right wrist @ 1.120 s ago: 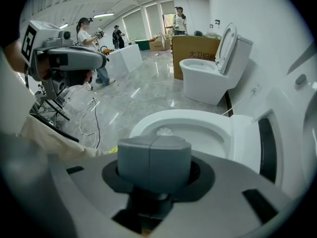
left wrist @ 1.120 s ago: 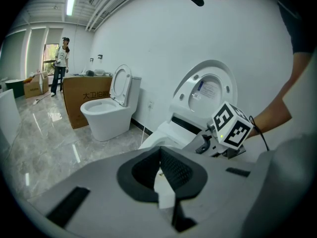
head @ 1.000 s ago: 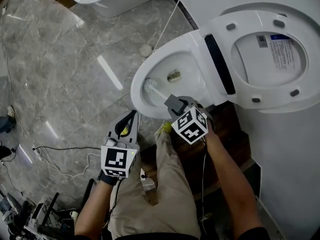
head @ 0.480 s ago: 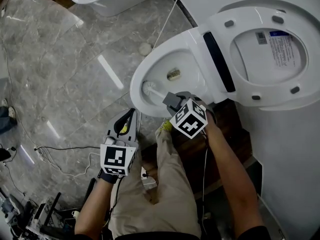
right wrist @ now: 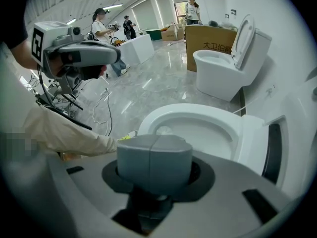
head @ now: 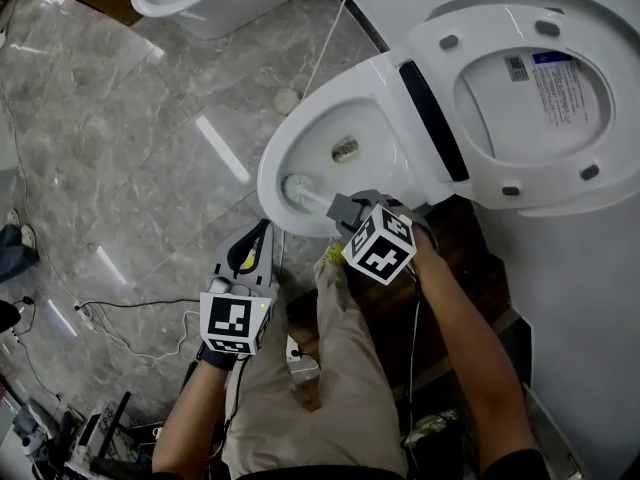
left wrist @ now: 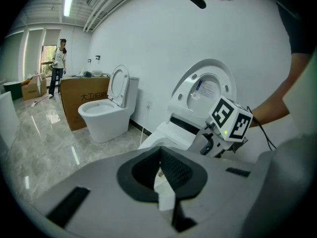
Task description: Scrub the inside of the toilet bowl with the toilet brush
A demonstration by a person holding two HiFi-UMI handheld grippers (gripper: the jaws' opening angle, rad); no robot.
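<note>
Pinching the slim white handle of the toilet brush (head: pixel 305 191), the right hand-held gripper (head: pixel 338 208) is pressed together; its round white bristle head sits inside the toilet bowl (head: pixel 292 136), against the near wall. The left hand-held gripper (head: pixel 264 230) hangs closed and empty over the floor.

Open bowl (head: pixel 372 136), raised lid (head: pixel 530 158) behind.

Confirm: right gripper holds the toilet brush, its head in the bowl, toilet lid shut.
Not the lid: the head view shows the toilet lid raised. The right gripper does hold the toilet brush, its head in the bowl.
</note>
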